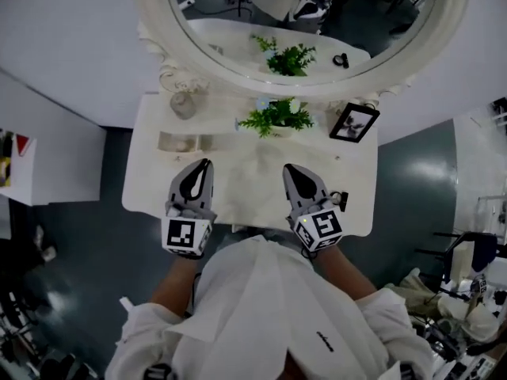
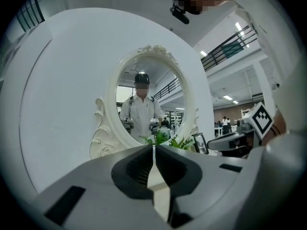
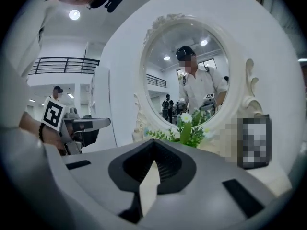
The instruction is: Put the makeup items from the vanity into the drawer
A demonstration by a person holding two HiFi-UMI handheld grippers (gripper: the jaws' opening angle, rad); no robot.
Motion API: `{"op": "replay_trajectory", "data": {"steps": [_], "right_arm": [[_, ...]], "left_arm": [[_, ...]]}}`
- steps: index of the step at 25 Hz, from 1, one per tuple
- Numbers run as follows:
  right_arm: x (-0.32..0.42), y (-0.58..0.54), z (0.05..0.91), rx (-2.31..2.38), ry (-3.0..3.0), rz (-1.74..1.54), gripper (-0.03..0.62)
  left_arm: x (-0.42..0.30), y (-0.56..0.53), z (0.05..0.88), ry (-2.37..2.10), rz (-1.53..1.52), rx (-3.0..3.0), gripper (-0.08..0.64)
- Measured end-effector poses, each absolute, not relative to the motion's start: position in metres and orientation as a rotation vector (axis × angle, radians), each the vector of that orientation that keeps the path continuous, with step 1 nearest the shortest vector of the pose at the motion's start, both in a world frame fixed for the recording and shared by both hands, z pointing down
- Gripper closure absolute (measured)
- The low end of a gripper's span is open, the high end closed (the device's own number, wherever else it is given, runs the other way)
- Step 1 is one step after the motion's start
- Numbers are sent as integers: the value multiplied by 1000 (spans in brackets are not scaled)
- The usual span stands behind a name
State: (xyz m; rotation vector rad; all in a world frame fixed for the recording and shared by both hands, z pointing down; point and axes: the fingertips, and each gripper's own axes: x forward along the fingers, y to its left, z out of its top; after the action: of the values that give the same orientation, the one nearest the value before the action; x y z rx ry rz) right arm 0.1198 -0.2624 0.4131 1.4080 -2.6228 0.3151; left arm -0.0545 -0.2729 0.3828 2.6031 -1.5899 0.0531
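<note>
The left claw (image 1: 204, 165) and right claw (image 1: 290, 169) are hovering closed and empty, just short of the green leafy potted plant (image 1: 277, 118); reaching carelessly past it is risking knocking it over.

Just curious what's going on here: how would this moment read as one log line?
left gripper: shut, empty | right gripper: shut, empty | both over vanity front | plant behind

Soft, even overhead light fills the head view: the white tabletop (image 1: 245, 172) reads bright and the floor (image 1: 95, 236) dim. Both gripper views bend strongly towards black rounded corners. A ceiling lamp (image 3: 74, 14) glares, and the near jaws look soft.
</note>
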Motion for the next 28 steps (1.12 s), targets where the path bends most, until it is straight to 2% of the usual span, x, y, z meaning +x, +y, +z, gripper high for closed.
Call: {"op": "replay_trajectory", "data": {"steps": [8, 17, 28], "right_arm": [[194, -245, 357, 1673, -2646, 258, 575], [267, -226, 357, 1881, -2510, 237, 575], [295, -223, 350, 1969, -2453, 225, 575]], "left_arm": [[-25, -257, 340, -1553, -16, 2730, 520], [-30, -268, 329, -1644, -28, 2746, 520], [-33, -271, 343, -1685, -6, 2690, 520]]}}
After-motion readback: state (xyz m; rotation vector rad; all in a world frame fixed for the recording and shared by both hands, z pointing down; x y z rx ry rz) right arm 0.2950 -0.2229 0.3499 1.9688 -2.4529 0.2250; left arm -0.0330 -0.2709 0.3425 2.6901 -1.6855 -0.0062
